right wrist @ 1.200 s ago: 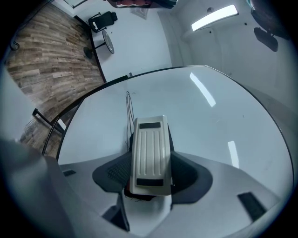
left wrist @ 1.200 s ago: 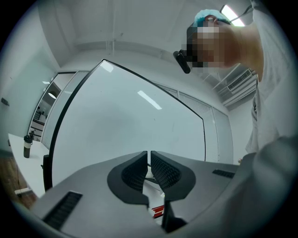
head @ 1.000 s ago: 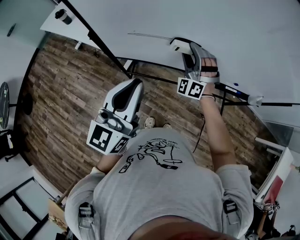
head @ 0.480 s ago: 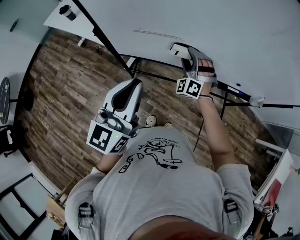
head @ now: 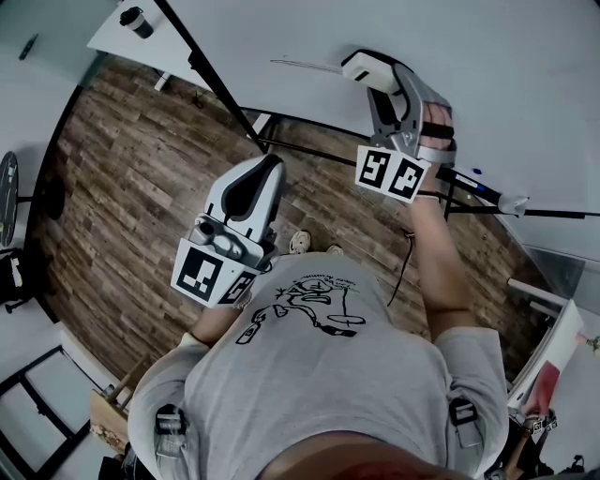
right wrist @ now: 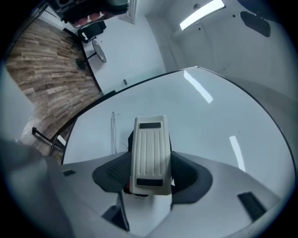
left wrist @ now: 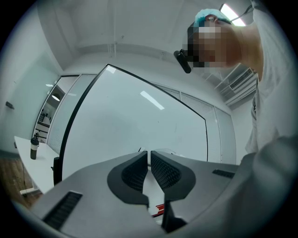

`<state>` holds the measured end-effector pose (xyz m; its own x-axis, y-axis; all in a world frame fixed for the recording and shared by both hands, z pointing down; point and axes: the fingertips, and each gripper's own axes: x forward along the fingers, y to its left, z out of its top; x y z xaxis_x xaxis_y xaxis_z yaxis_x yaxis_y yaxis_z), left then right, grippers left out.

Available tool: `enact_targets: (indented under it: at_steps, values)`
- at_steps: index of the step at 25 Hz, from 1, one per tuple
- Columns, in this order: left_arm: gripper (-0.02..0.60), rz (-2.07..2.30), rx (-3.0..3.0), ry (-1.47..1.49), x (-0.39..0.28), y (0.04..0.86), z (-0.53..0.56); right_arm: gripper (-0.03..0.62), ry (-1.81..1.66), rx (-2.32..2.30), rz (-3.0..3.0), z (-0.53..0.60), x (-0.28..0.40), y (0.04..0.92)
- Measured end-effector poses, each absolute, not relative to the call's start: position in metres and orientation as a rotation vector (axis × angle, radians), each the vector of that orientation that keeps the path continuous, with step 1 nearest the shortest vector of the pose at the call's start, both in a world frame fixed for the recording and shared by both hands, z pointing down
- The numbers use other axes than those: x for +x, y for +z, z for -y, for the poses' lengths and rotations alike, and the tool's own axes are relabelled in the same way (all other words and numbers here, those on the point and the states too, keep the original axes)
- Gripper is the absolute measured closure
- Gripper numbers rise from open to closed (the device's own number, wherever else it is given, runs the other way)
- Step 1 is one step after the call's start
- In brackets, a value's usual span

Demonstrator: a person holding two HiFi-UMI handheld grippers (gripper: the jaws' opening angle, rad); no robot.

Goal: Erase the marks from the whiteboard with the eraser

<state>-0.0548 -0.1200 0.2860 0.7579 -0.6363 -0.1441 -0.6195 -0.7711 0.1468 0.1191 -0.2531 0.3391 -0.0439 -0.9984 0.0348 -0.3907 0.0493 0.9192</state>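
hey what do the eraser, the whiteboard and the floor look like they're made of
The eraser looks like off-white matte moulded plastic, ribbed along its back; a dark pad, probably felt, shows beneath. The whiteboard is glossy, mirroring ceiling lights; its core can't be told. The floor looks like wood planks or laminate, by grain and seams.

White ribbed eraser (right wrist: 149, 155) on whiteboard (right wrist: 223, 116), thin mark (right wrist: 112, 132) beside
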Motion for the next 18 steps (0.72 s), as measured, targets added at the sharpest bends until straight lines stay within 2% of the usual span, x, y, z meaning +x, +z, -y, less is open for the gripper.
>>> enact_targets:
  at_steps: [4,18]
  values:
    - [0.545,1.031,2.858,-0.286,-0.057,0.288,0.125,0.333,-0.986,1.494,1.531,0.262,0.127,0.313]
    - [0.545,1.020,2.857,-0.282,-0.053,0.291,0.137,0.335,-1.042,1.491,1.471,0.276,0.130,0.328]
